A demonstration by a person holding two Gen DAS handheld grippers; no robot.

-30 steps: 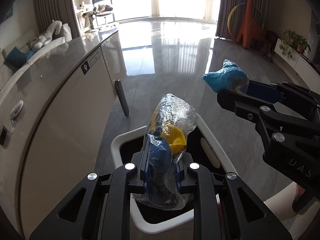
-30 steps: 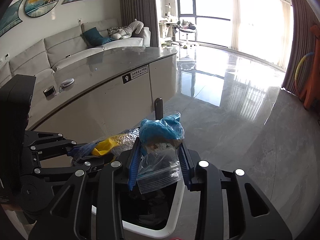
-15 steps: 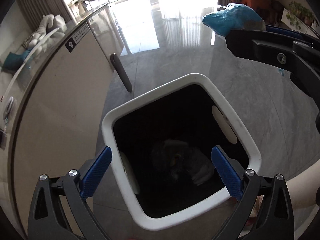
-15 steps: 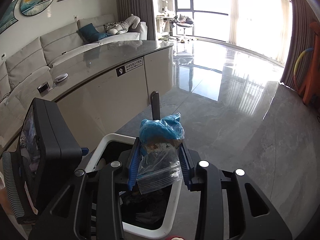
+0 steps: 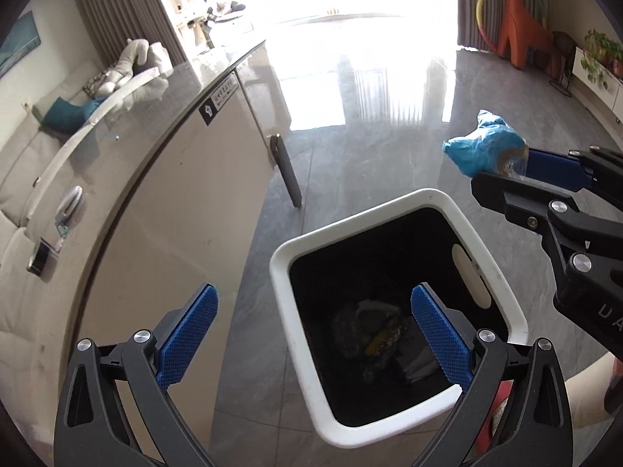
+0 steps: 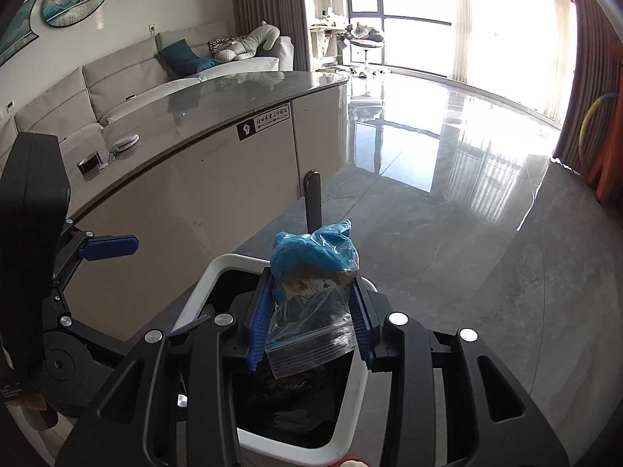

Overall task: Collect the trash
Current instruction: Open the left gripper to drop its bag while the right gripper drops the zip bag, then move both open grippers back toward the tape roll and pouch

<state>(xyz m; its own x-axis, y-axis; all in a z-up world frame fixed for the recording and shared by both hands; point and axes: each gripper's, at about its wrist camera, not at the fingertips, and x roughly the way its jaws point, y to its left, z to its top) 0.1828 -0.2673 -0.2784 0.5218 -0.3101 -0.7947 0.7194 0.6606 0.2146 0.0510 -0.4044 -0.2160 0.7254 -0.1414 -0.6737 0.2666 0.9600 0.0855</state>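
A white trash bin (image 5: 502, 292) with a black inside stands on the grey floor; trash (image 5: 379, 340) lies at its bottom. My left gripper (image 5: 311, 334) is open and empty above the bin's left rim. My right gripper (image 6: 311, 311) is shut on a clear zip bag with blue wrapping (image 6: 315, 253) and holds it above the bin (image 6: 218, 272). In the left wrist view the blue bag (image 5: 483, 148) and the right gripper (image 5: 545, 179) sit past the bin's far right corner. The left gripper (image 6: 109, 247) shows at the left of the right wrist view.
A curved beige counter (image 5: 167, 194) with a dark top stands close left of the bin. A dark upright post (image 5: 286, 171) rises from the floor beside it. Small items (image 6: 124, 142) lie on the counter. A sofa (image 6: 128, 70) is behind; an orange toy giraffe (image 5: 521, 27) far right.
My left gripper opened and let the clear bag with yellow and blue trash fall into the bin, then moved up and left. The right gripper keeps holding the blue bag.
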